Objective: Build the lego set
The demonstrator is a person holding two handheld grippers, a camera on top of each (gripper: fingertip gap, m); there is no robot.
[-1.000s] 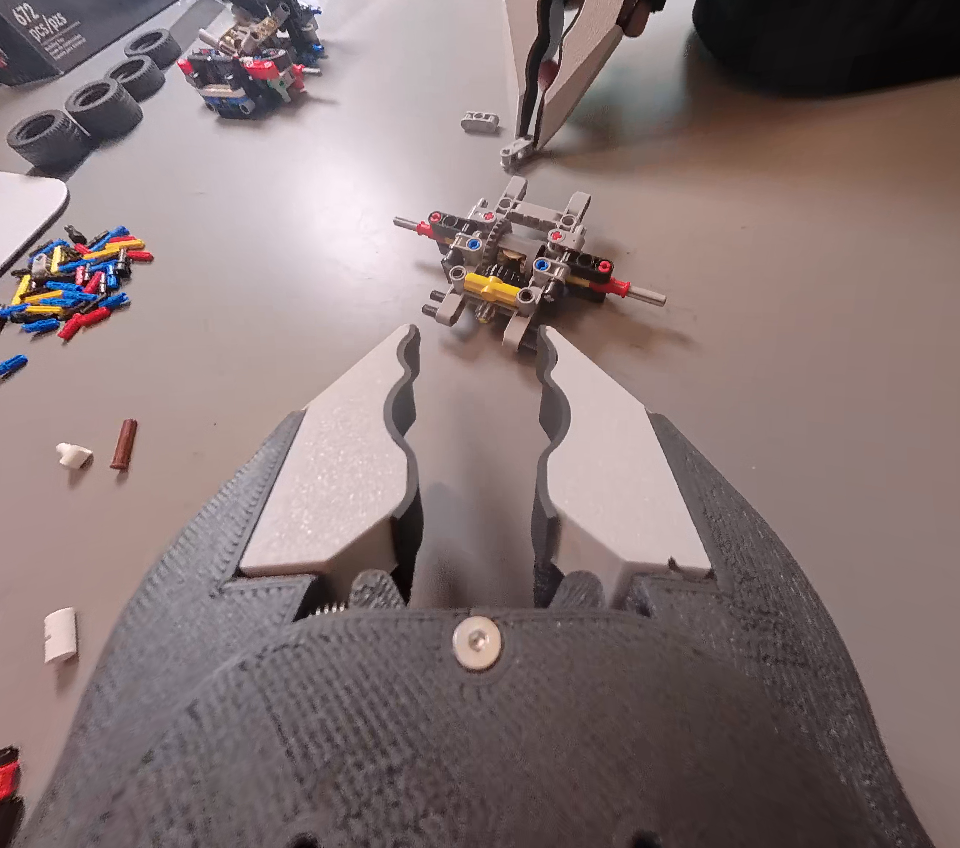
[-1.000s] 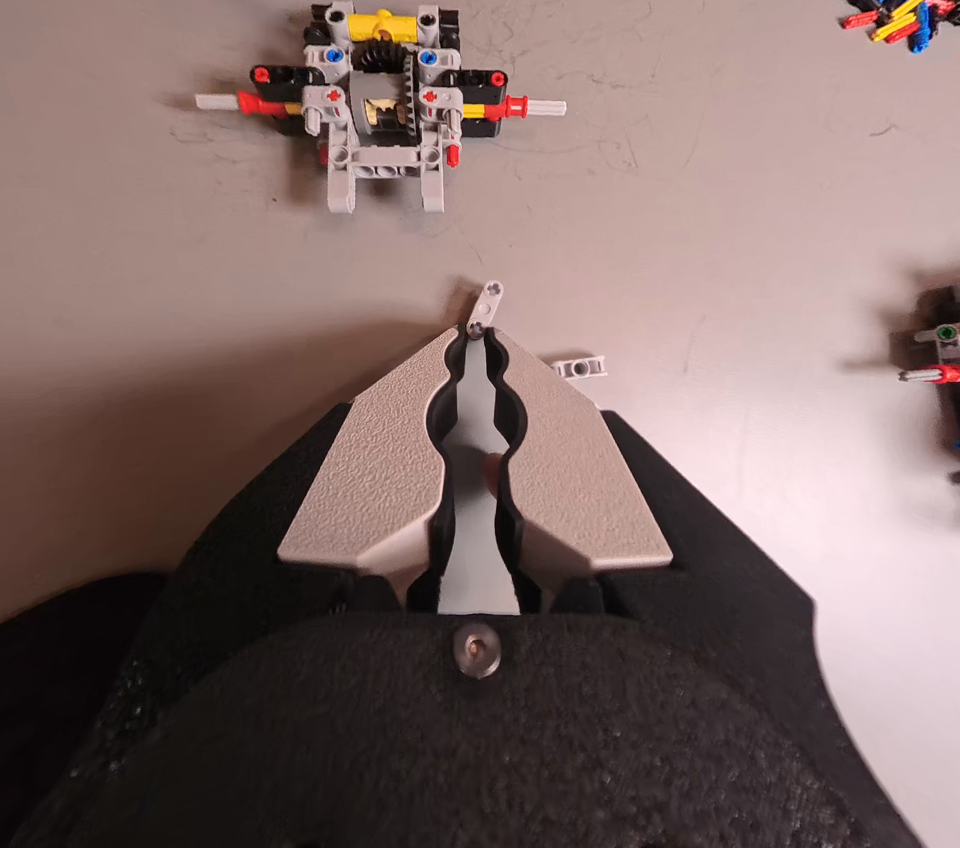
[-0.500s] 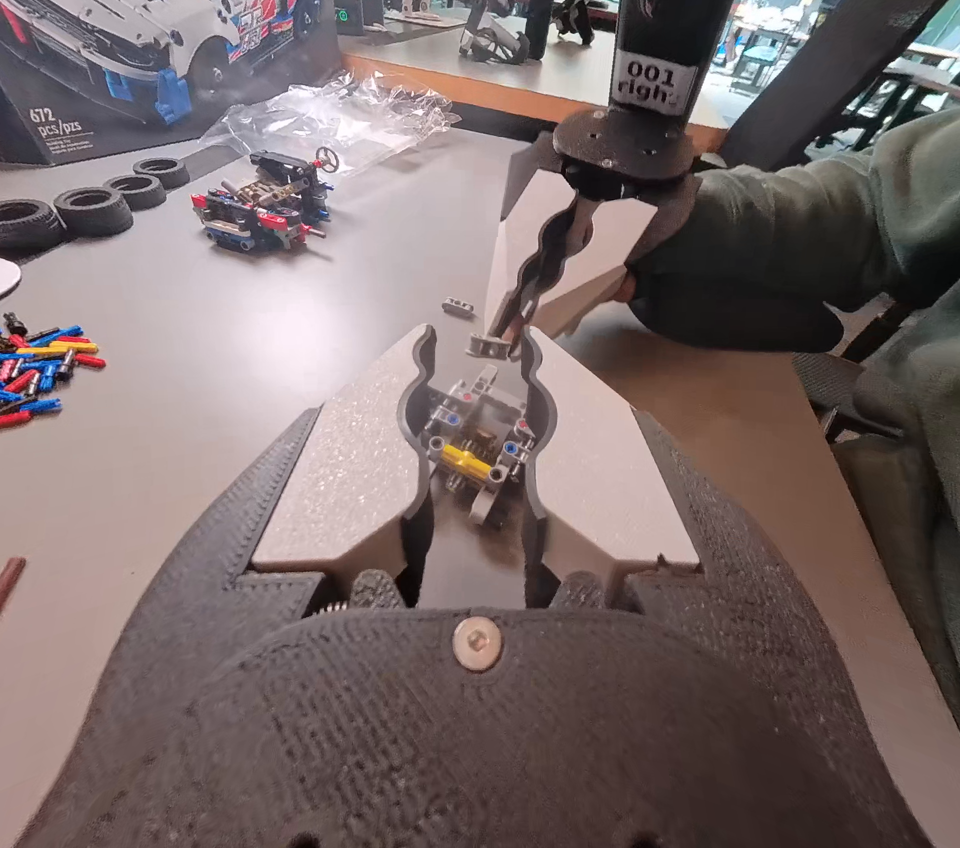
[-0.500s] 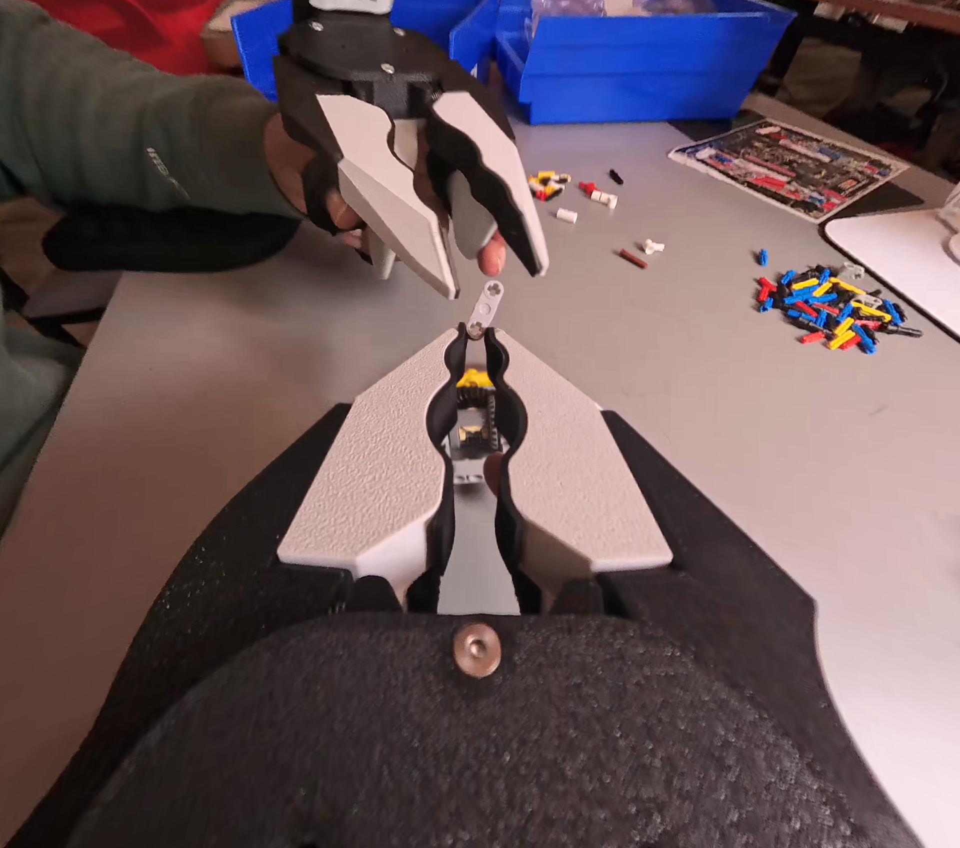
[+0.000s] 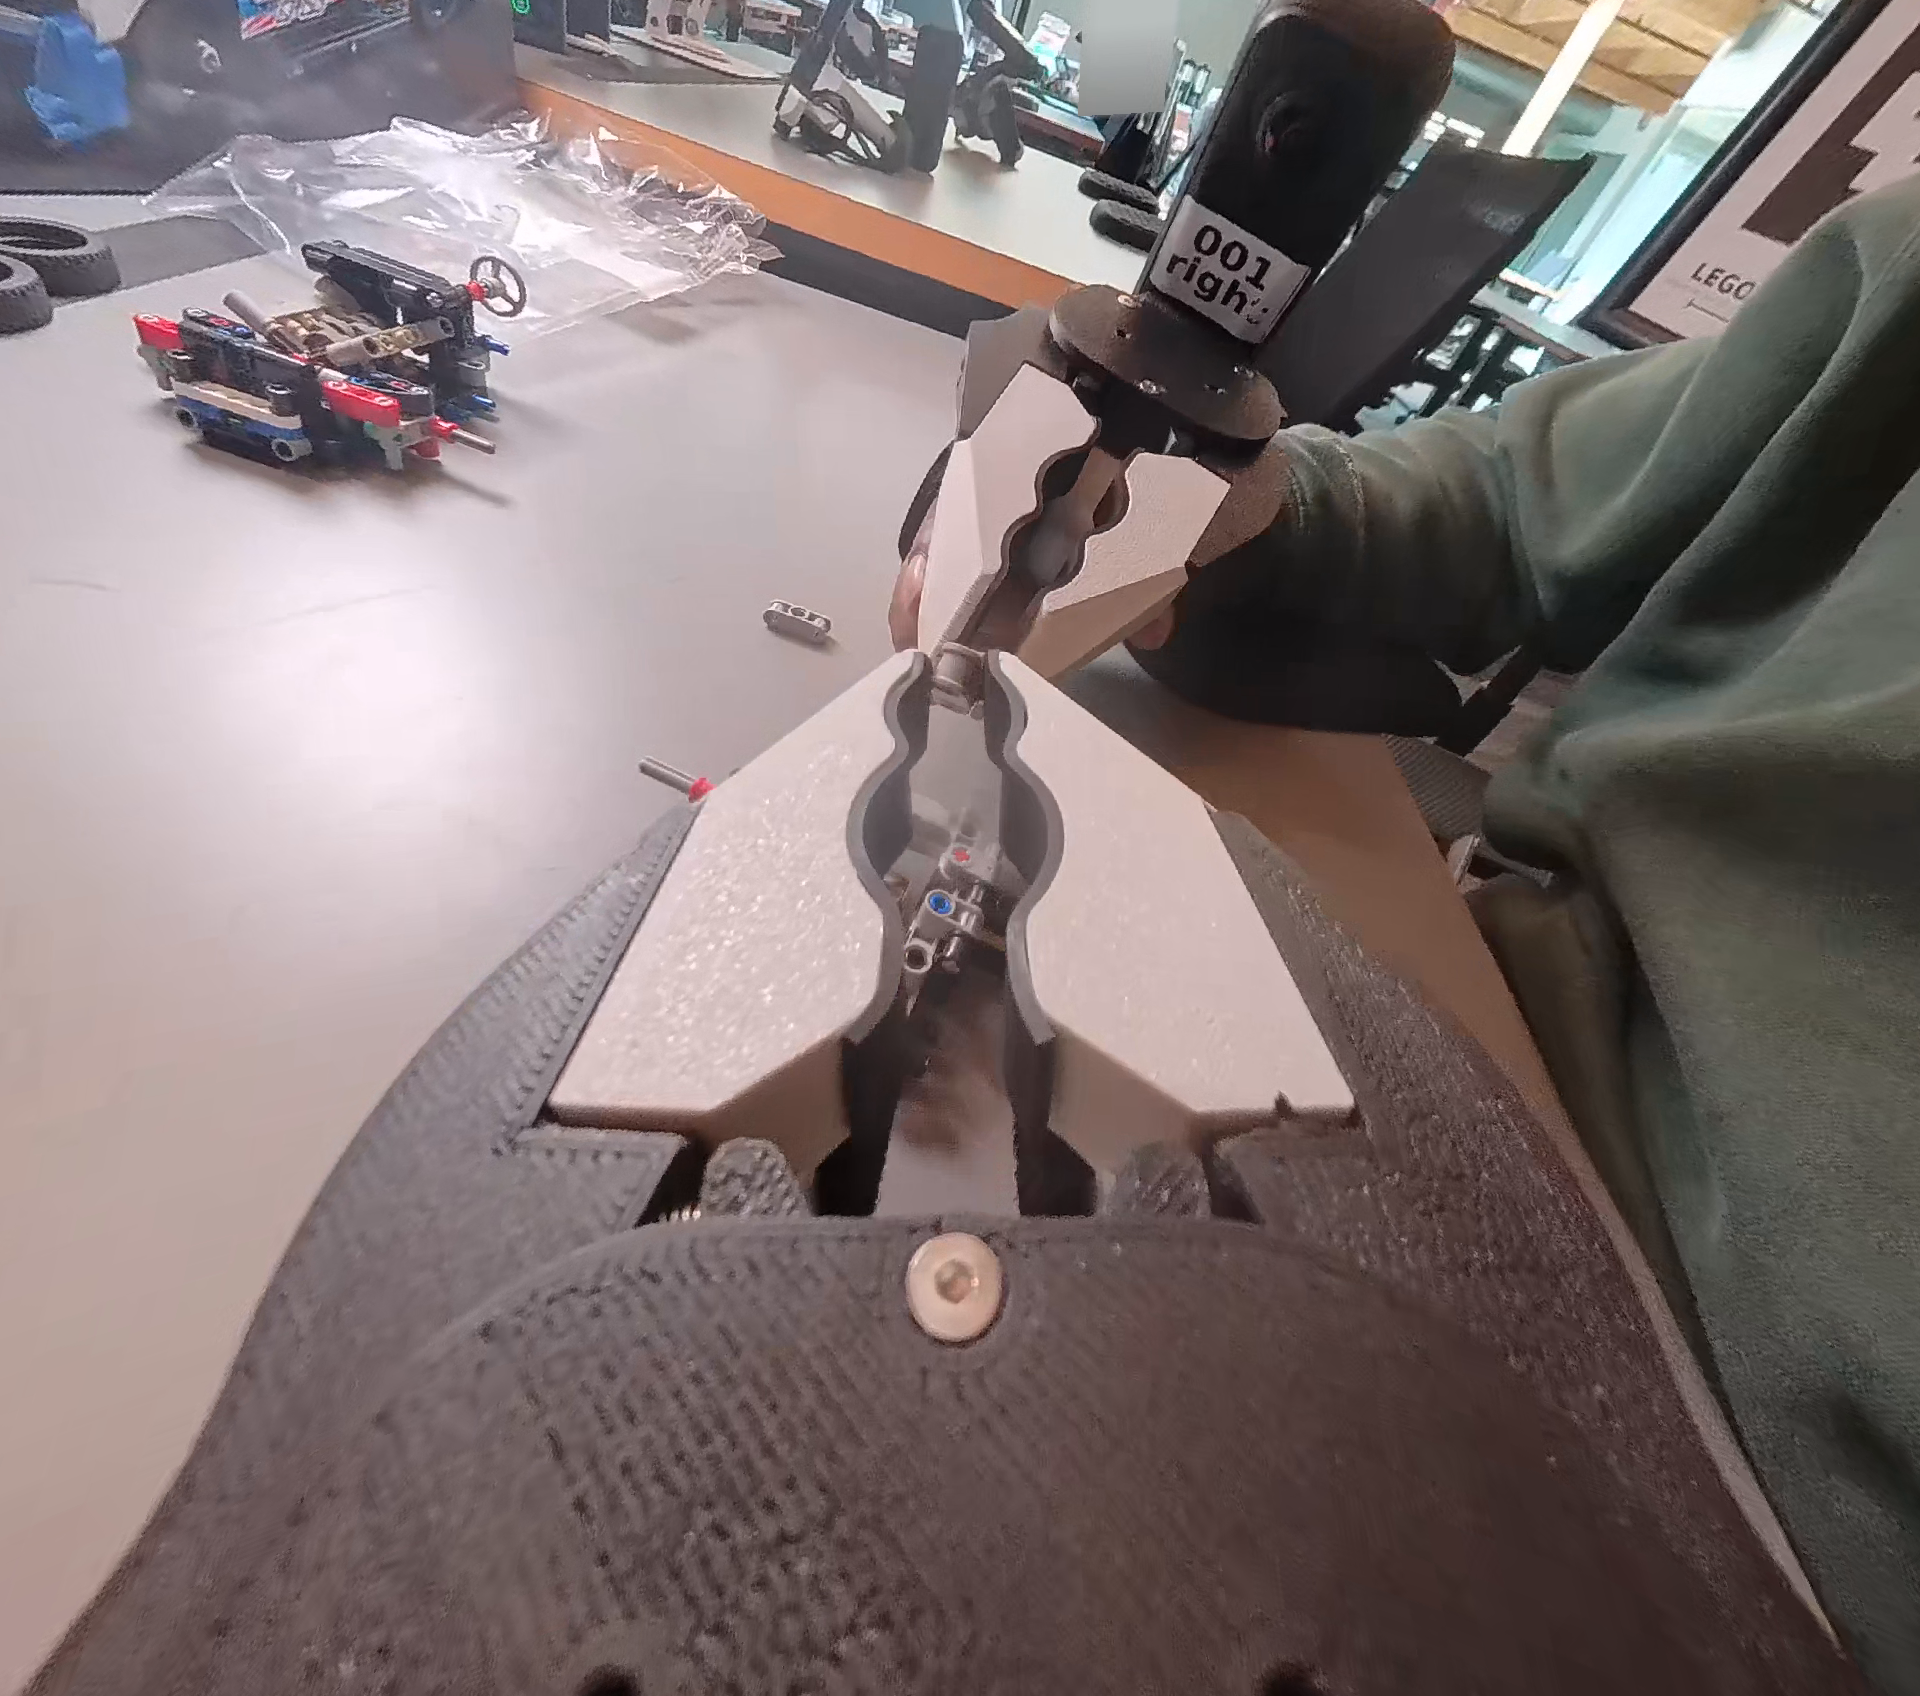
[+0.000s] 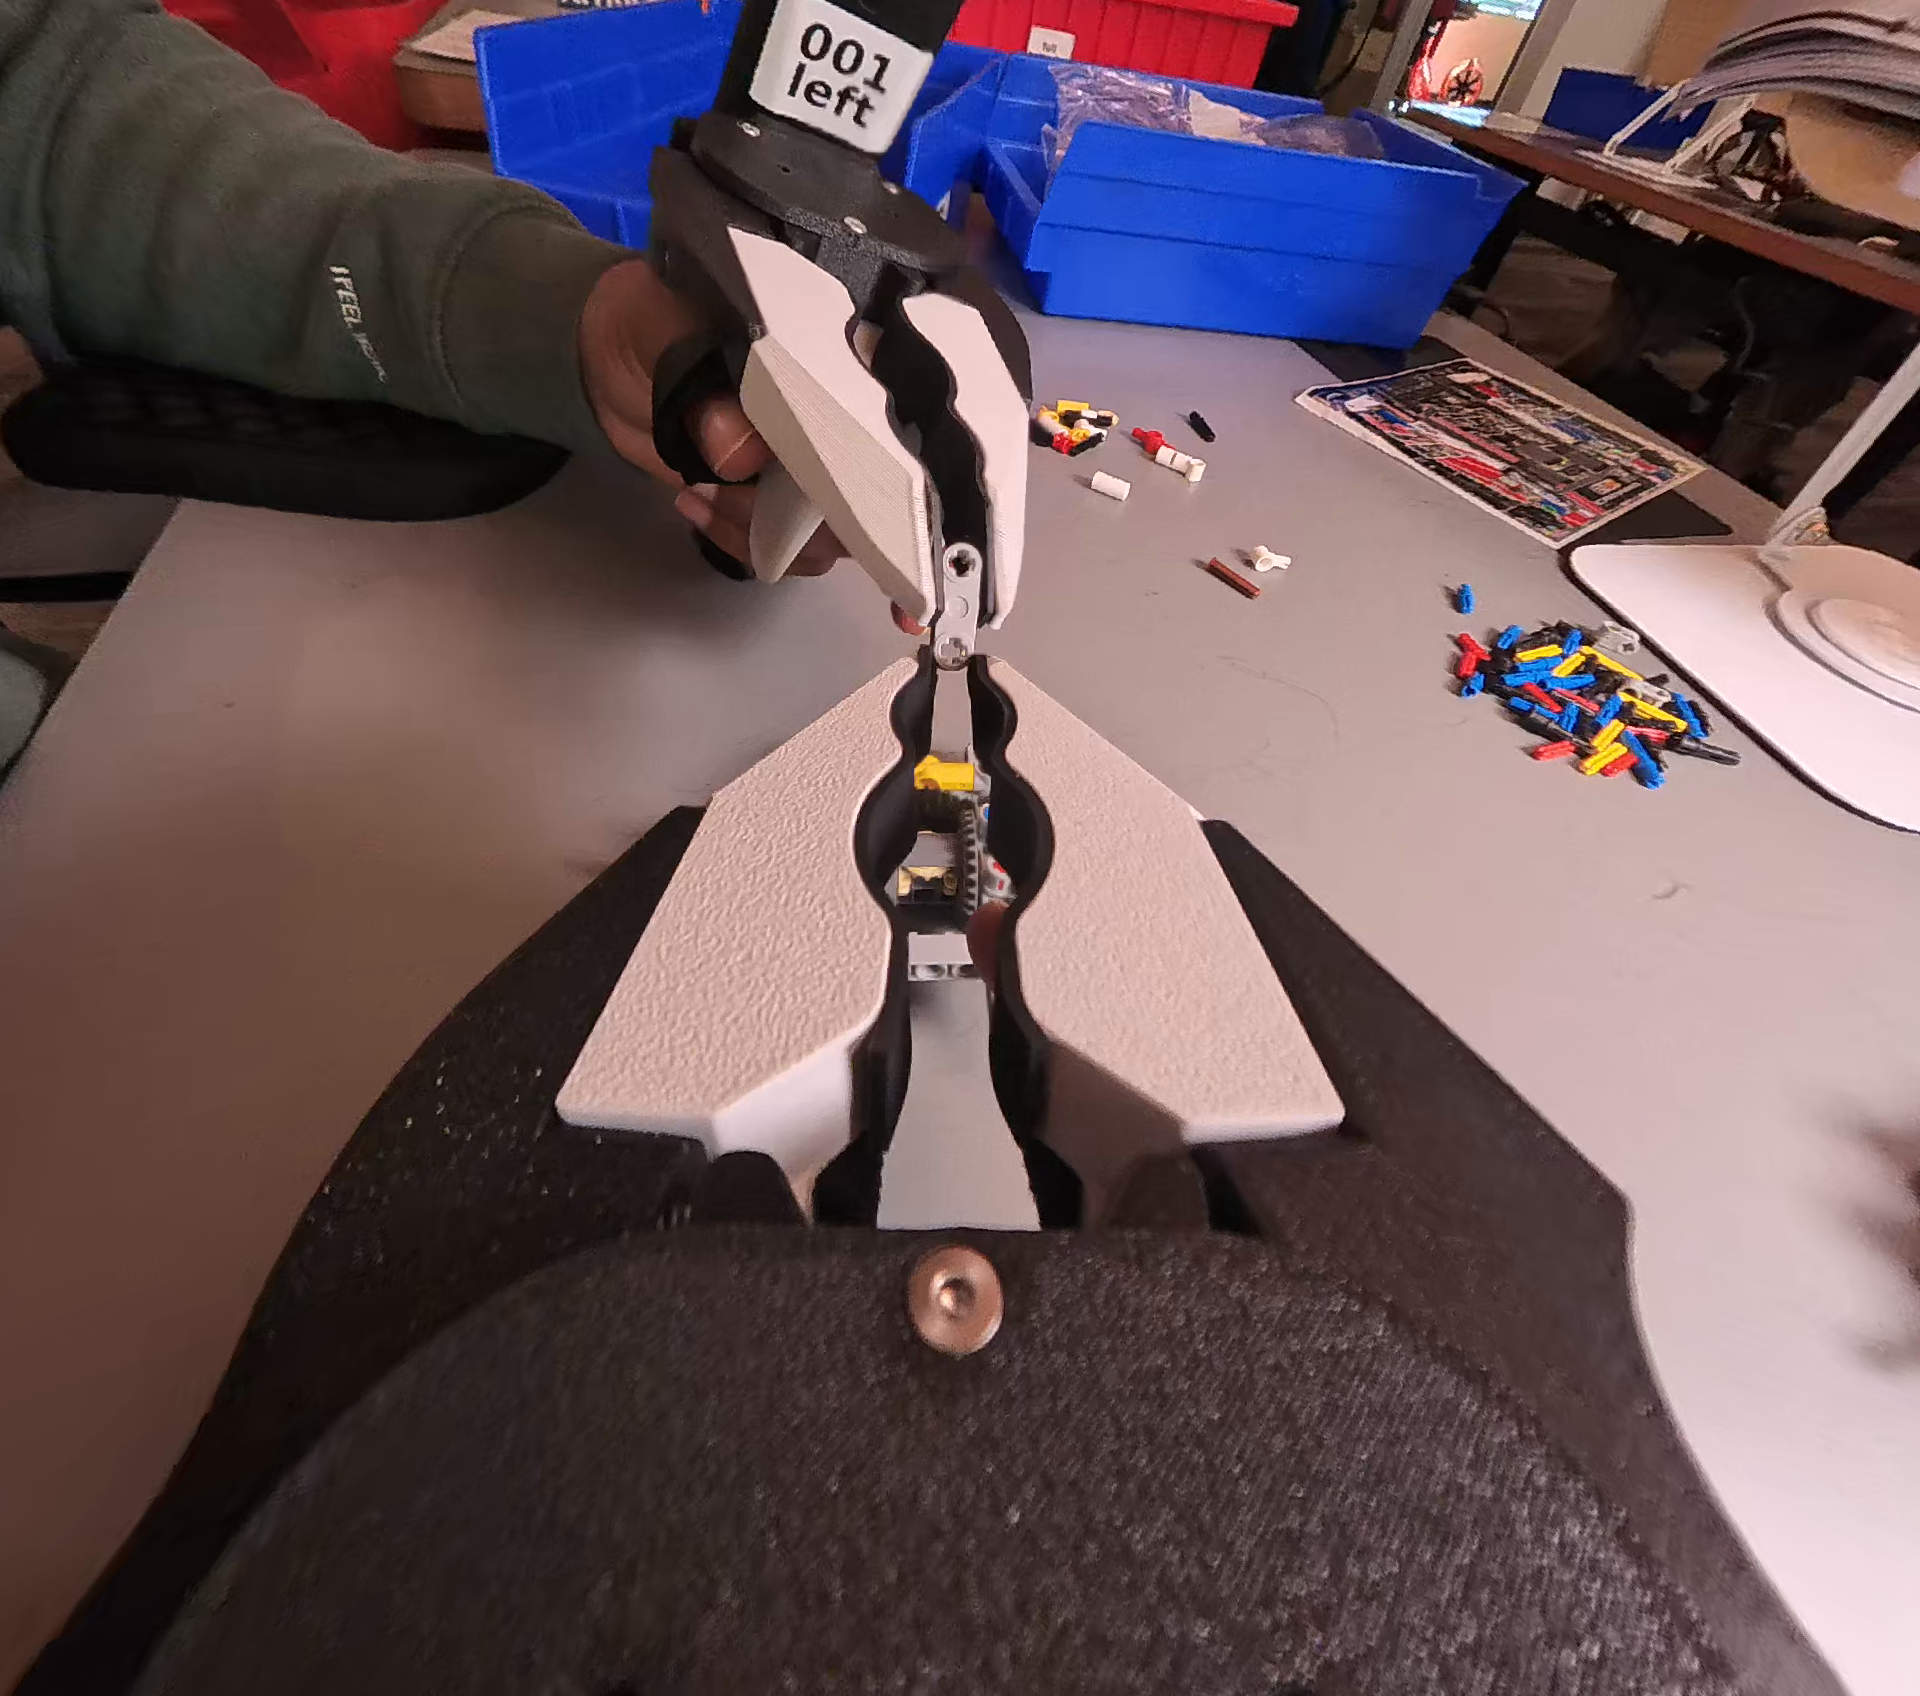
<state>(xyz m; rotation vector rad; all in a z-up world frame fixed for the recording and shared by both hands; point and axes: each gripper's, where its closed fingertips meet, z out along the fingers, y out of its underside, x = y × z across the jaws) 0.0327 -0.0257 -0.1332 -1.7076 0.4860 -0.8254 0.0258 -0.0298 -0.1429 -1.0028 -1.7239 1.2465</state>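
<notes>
While I look along the left gripper [image 5: 954, 678], its fingers pinch one end of a small grey link [image 5: 952, 682]; the right gripper [image 5: 961, 644] clamps the other end, tips nearly meeting, both equally near. Below, a gear assembly [image 5: 951, 903] sits on the tabletop [image 5: 312, 711].

Right wrist view: link [image 6: 957, 602] runs lengthwise straight ahead from my right gripper [image 6: 951, 661] into the left gripper [image 6: 961, 597]. Blue bins [image 6: 1247, 212] behind hold clear bags.
</notes>
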